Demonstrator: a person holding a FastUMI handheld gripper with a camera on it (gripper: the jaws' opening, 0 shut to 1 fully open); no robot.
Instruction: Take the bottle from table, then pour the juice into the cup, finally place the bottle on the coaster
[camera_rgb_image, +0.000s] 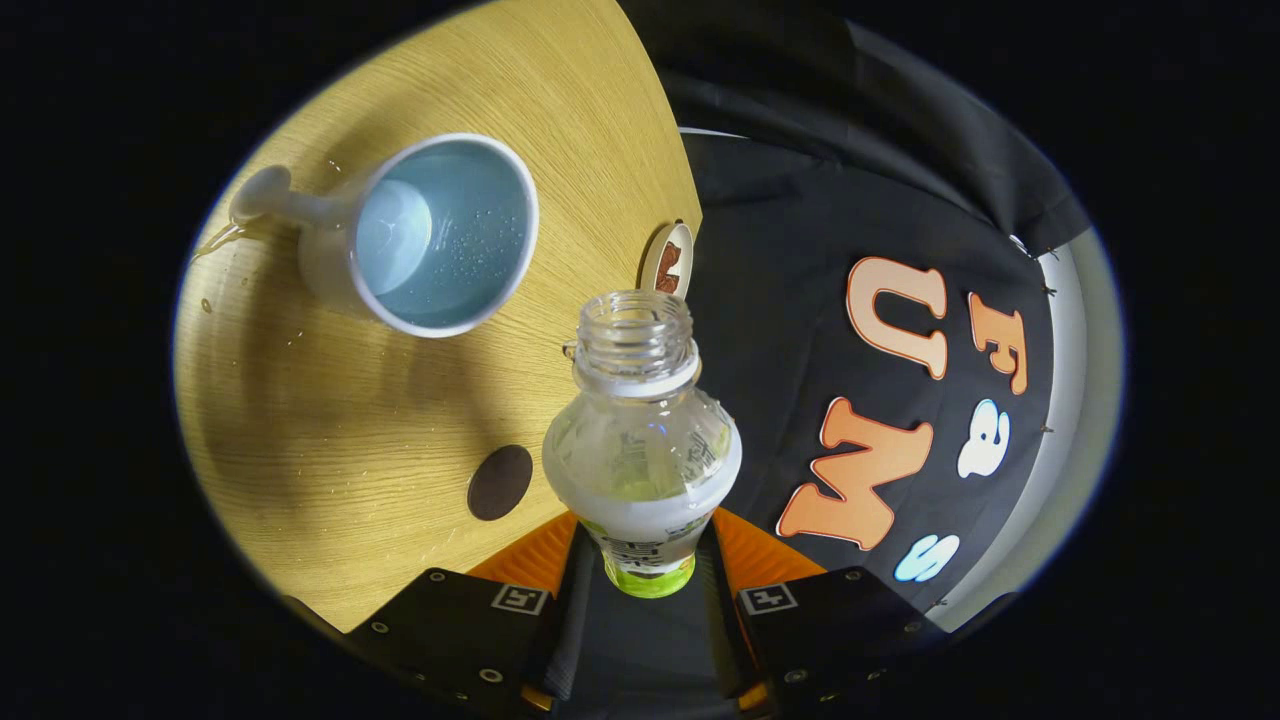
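My gripper (645, 565) is shut on a clear plastic bottle (640, 450), both fingers pressing its lower body. The bottle has no cap, wears a white label, and a little green liquid shows low between the fingers. Its open mouth points ahead, toward the table's edge. The whole scene appears rolled to one side. Beyond the bottle and to the left, a white cup (445, 235) with a pale blue inside and a side handle stands on the wooden table (300, 420); droplets cling to its inner wall. A dark round coaster (500, 482) lies on the table just left of the bottle's body.
A small round disc (668, 258) with a brown mark lies at the table's edge, just past the bottle's mouth. Wet drops and a small puddle (215, 240) sit by the cup's handle. The black booth cloth (850, 200) hangs to the right of the table.
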